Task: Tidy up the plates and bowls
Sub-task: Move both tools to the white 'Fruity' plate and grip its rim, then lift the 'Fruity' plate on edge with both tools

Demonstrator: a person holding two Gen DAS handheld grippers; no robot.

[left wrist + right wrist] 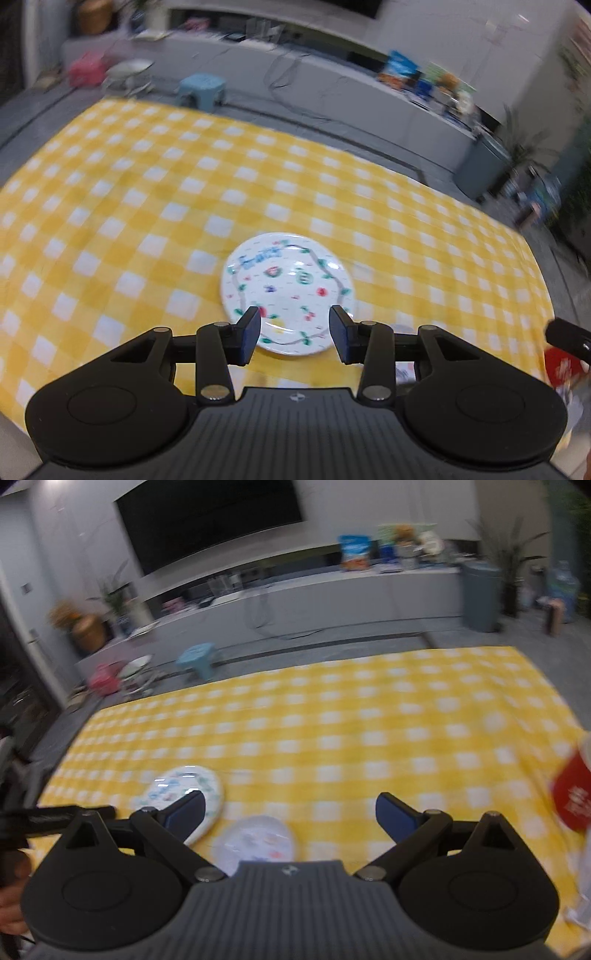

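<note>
parted fingers (294,328) over floral plate (286,280)

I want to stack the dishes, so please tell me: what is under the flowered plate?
The flowered plate lies flat on the yellow checked cloth; nothing else shows beneath it. The cloth under its middle is covered.

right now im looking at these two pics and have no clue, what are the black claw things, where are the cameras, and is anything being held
Each black claw is a hand-held two-finger gripper; a person carries one per hand, with a camera mounted on each, looking along its fingers. One picture is from the left gripper, the other from the right gripper. Both look down at a table under a yellow checked cloth. On it lie a flower-patterned plate, a second, paler plate nearer the right gripper, and something red at the edge, too blurred to name. Both grippers are open, holding nothing.
</note>
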